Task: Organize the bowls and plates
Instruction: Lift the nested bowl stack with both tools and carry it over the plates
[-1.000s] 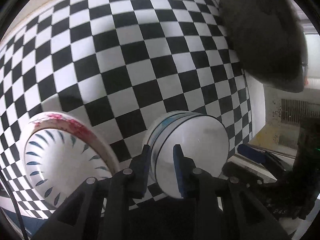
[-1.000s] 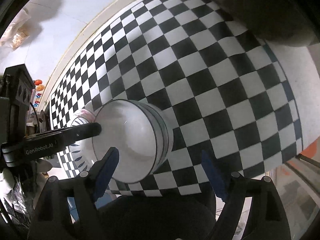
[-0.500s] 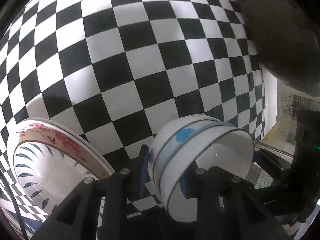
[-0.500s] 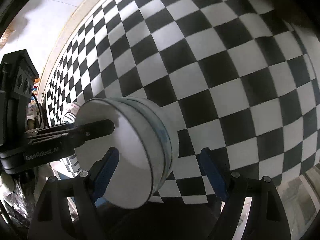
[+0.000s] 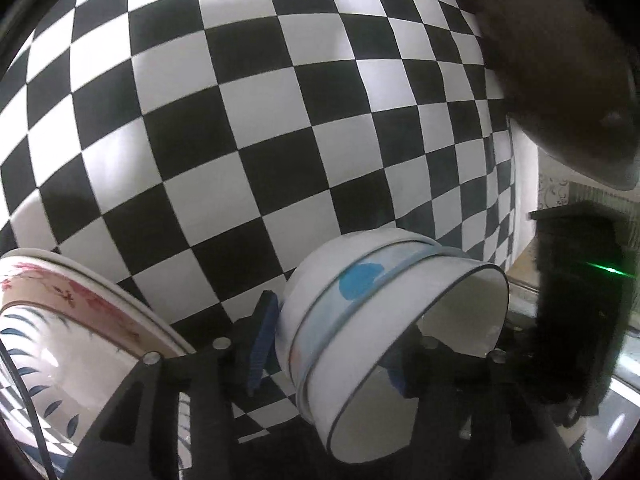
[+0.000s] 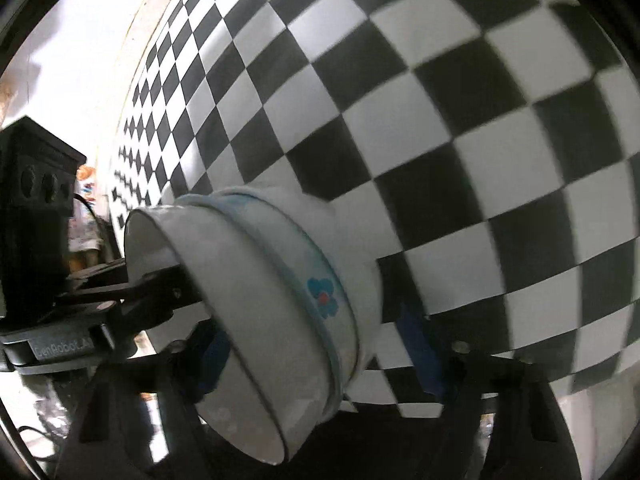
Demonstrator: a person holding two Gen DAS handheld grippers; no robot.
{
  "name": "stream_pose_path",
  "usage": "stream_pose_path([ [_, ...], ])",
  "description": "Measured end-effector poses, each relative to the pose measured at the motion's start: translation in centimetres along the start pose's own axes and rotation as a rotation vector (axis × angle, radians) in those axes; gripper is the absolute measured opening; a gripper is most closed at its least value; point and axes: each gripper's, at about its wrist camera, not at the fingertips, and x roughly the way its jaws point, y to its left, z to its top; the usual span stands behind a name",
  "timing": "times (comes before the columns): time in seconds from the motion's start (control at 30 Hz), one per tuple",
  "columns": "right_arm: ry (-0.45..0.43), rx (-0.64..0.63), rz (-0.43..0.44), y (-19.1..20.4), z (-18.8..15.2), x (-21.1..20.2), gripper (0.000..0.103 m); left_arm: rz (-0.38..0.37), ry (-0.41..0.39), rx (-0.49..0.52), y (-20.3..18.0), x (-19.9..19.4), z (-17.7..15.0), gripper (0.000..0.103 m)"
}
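Note:
A white bowl with a blue flower band lies tipped on its side low over the checkered table. My left gripper straddles its rim, one finger outside the wall and one inside. Its jaws are opening and the outer pad stands just off the wall. In the right wrist view the bowl sits between the fingers of my right gripper. Those jaws are closing, and a gap shows between the right pad and the bowl's base. The left gripper's finger reaches into the bowl's mouth.
A stack of plates, pink-flowered over blue-leafed, lies at the lower left beside my left gripper. A large dark round object hangs over the table's upper right. The table's edge runs down the right side.
Both grippers have sunk toward the table with the bowl. The left jaws, shut on the bowl's rim before, have spread apart. The right jaws have narrowed around the bowl.

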Motion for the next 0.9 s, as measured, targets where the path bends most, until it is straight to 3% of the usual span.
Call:
stream_pose_path([
  [0.13,-0.019,0.053,0.082,-0.8,0.0,0.6,0.068,-0.081,-0.019,-0.022,1.1,0.1,-0.1,0.049],
  [0.27,-0.036,0.088,0.156,-1.9,-0.1,0.6,0.064,-0.110,-0.049,-0.004,1.2,0.1,-0.6,0.049],
  [0.9,-0.067,0.007,0.169,-0.4,-1.0,0.2,0.061,-0.079,-0.123,0.020,1.1,-1.0,-2.4,0.047],
])
